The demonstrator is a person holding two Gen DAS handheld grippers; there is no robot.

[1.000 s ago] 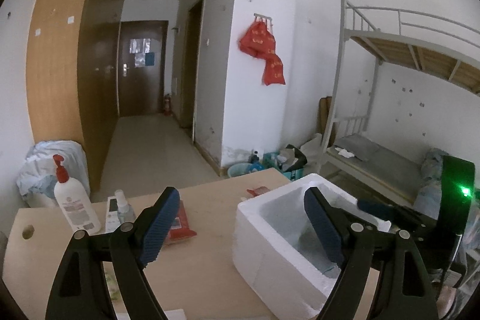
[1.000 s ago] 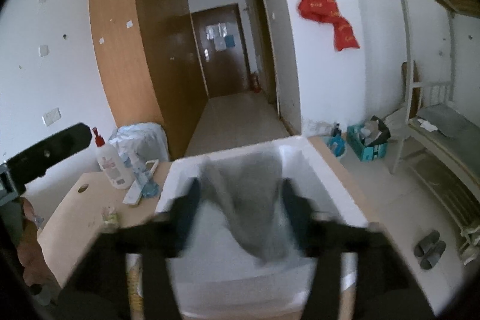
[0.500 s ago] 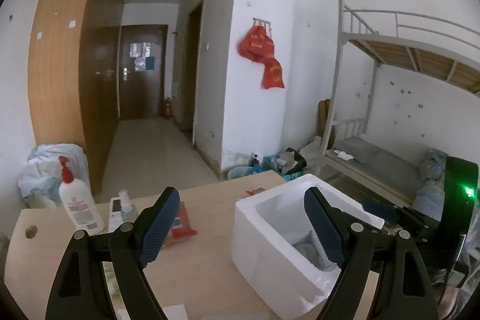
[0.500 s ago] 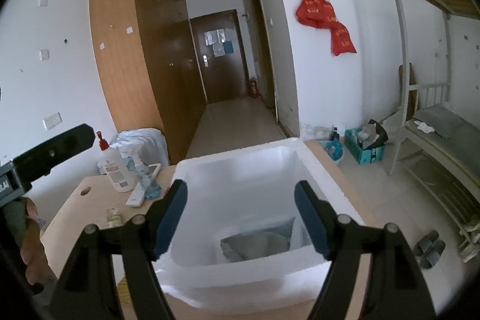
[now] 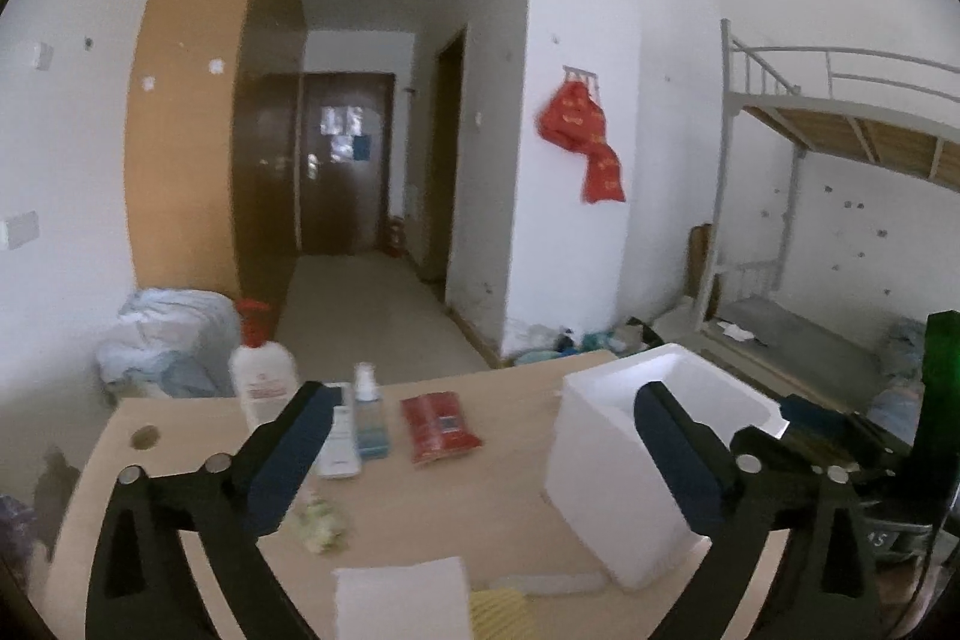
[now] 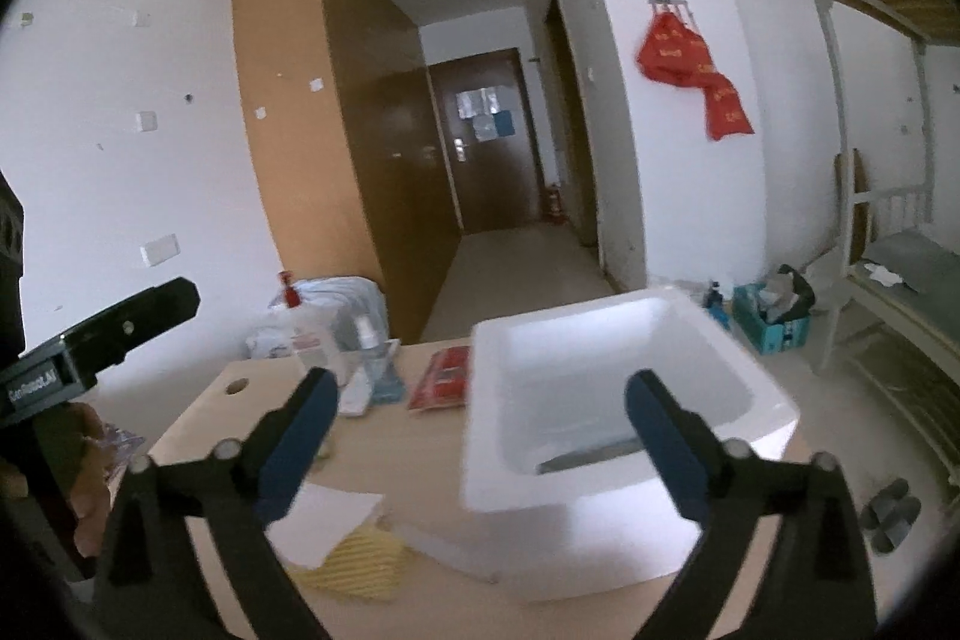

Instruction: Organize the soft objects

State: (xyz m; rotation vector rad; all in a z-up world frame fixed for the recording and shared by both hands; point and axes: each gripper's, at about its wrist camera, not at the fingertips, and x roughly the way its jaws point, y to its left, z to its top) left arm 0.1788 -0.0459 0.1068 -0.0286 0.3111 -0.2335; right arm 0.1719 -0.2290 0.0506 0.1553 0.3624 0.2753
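A white foam box (image 6: 606, 538) stands on the wooden table, with a grey cloth (image 6: 591, 457) lying at its bottom. My right gripper (image 6: 480, 382) hovers in front of the box. Its jaws are opening wide and nothing is between them. My left gripper (image 5: 485, 394) hangs over the table to the left of the foam box (image 5: 606, 466). Its jaws are opening too and are empty. A white folded cloth (image 6: 321, 520) and a yellow cloth (image 6: 360, 562) lie on the table near the front, left of the box.
At the back of the table (image 5: 420, 496) are a pump lotion bottle (image 5: 261, 376), a small spray bottle (image 5: 367, 415) and a red packet (image 5: 438, 424). A bunk bed (image 5: 840, 232) stands to the right. A hand (image 6: 84, 460) holds the left gripper.
The grey cloth left my right gripper and now lies in the box. Both grippers have drawn back from the box and their jaws stand wider.
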